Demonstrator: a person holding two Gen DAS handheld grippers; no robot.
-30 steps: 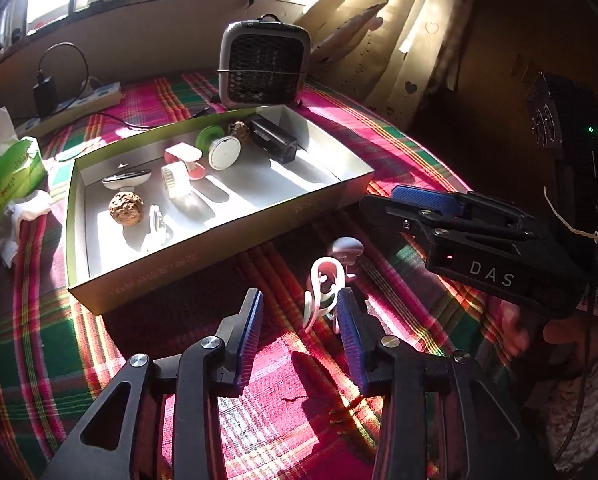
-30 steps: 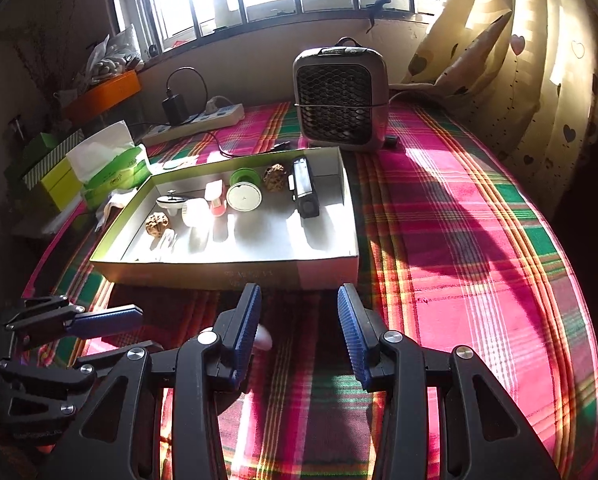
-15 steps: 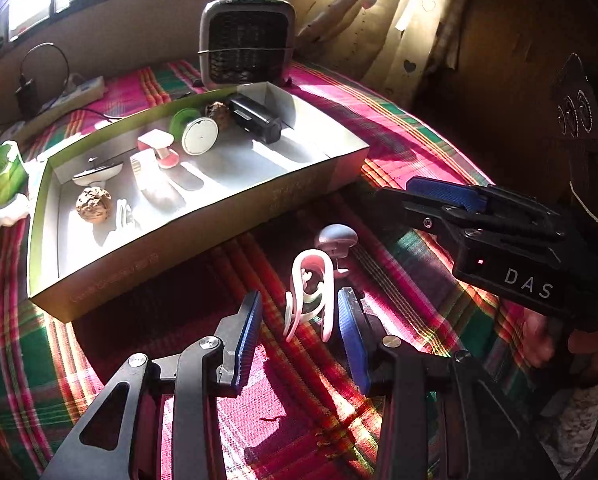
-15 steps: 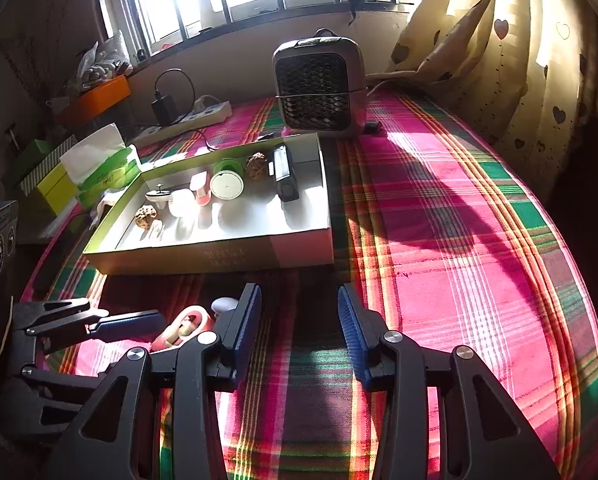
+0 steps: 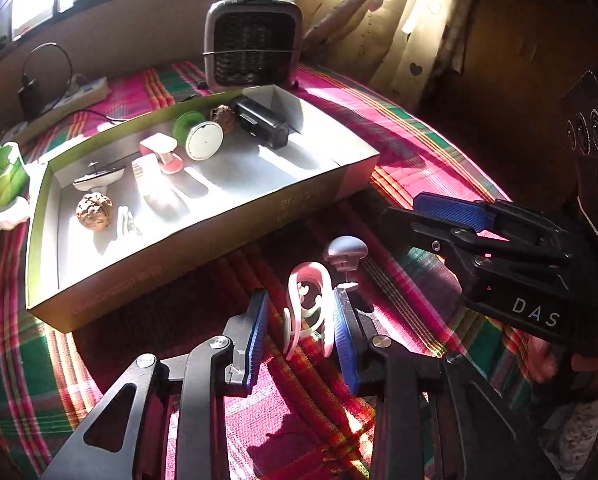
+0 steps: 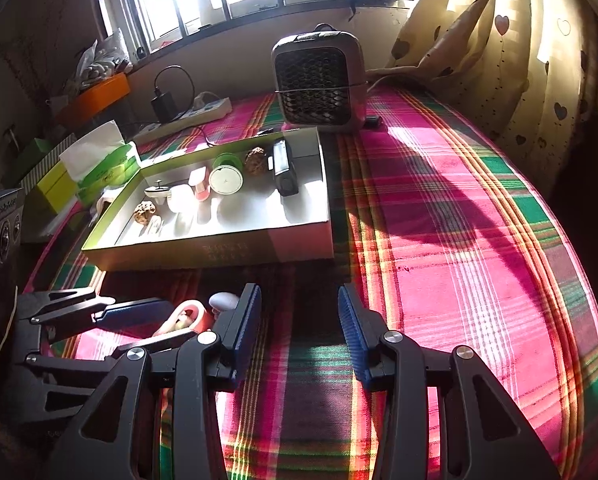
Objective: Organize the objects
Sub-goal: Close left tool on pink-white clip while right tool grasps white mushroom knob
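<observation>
A white curly plastic clip [image 5: 309, 308] stands on the plaid cloth between the fingers of my left gripper [image 5: 301, 326], which is open around it; the right finger is close to it. A small grey mushroom-shaped knob [image 5: 345, 252] stands just beyond the clip. The clip also shows in the right wrist view [image 6: 185, 318], beside the knob [image 6: 223, 301]. My right gripper [image 6: 299, 320] is open and empty over the cloth, to the right of the left one. The shallow cardboard box [image 5: 203, 240] [image 6: 219, 246] holds several small objects.
In the box are a walnut [image 5: 94, 211], a green tape roll [image 5: 199, 136], a black block [image 5: 261, 124] and a pink item [image 5: 163, 152]. A grey heater [image 6: 319, 80] stands behind the box. A tissue pack [image 6: 99, 160] and power strip [image 6: 195, 112] lie at left.
My left gripper has moved forward so the white clip now stands between its fingers. The right gripper has drawn back a little; both stay open.
</observation>
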